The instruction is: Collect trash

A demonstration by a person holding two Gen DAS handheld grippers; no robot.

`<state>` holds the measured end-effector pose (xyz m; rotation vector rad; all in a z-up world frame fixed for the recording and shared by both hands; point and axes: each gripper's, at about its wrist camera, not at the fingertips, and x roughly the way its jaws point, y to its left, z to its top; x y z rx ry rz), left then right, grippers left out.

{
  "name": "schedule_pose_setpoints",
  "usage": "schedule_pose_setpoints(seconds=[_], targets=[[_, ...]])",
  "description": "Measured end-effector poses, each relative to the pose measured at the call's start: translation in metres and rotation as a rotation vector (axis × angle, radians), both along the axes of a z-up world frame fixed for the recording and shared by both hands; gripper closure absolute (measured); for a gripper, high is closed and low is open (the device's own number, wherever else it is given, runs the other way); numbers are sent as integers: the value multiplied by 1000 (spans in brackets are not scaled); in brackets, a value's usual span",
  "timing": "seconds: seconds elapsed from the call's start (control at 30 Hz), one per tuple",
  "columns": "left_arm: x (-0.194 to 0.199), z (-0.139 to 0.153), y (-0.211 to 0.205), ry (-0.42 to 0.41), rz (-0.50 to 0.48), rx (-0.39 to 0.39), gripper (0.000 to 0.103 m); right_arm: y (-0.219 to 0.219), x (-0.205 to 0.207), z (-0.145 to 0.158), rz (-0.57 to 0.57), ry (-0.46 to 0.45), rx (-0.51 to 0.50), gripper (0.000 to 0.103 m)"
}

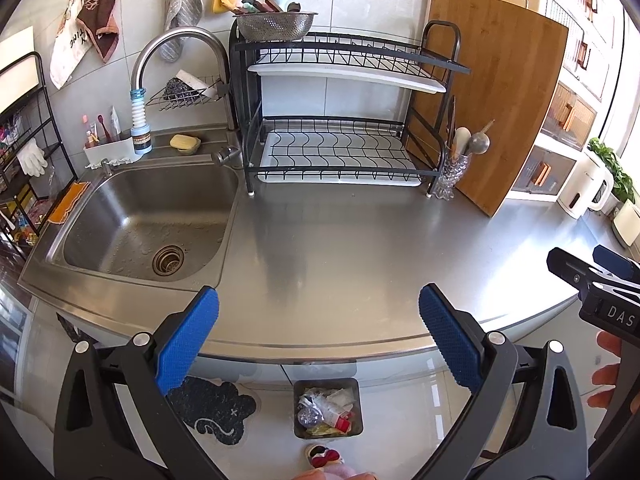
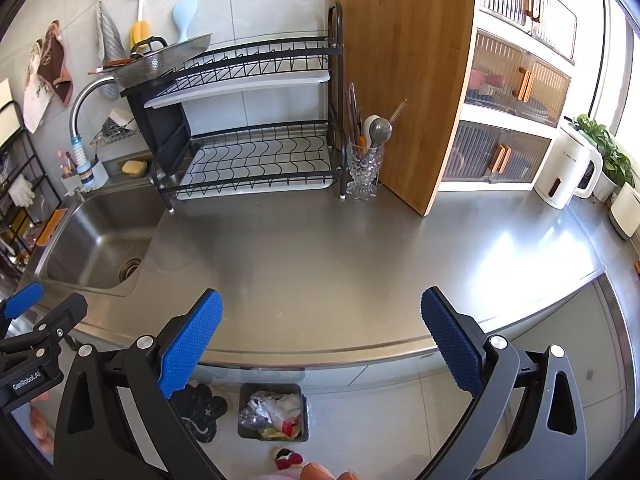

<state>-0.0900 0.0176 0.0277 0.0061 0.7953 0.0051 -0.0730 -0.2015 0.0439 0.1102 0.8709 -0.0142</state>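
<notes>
A dark grey trash bin [image 1: 327, 384] stands on the floor below the counter's front edge, holding crumpled paper, foil and red wrappers [image 1: 329, 407]; the right wrist view shows the same bin [image 2: 272, 388] with its trash [image 2: 276, 410]. My left gripper [image 1: 319, 334] hangs open over the steel counter's [image 1: 340, 248] front edge, nothing between its blue pads [image 1: 188, 340]. My right gripper [image 2: 322, 336] is also open and empty, just right of the left one. Each gripper appears at the edge of the other's view: the right gripper [image 1: 596, 280], the left gripper [image 2: 28, 316].
A steel sink [image 1: 100, 216] with a faucet [image 1: 176, 48] lies at the left. A black two-tier dish rack [image 1: 340, 120], a glass utensil holder [image 1: 452, 172] and a leaning bamboo board [image 1: 500, 100] line the back. A white kettle [image 2: 564, 172] stands far right. A dark mat [image 1: 216, 408] lies on the floor.
</notes>
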Motion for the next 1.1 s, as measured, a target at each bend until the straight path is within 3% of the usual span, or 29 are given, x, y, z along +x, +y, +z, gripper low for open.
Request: schedule_pose_setpoints(seconds=[1.1], targets=[[-4,5,-9,-9,-7,33,8,-7,-1,1,10,-3,19,3]])
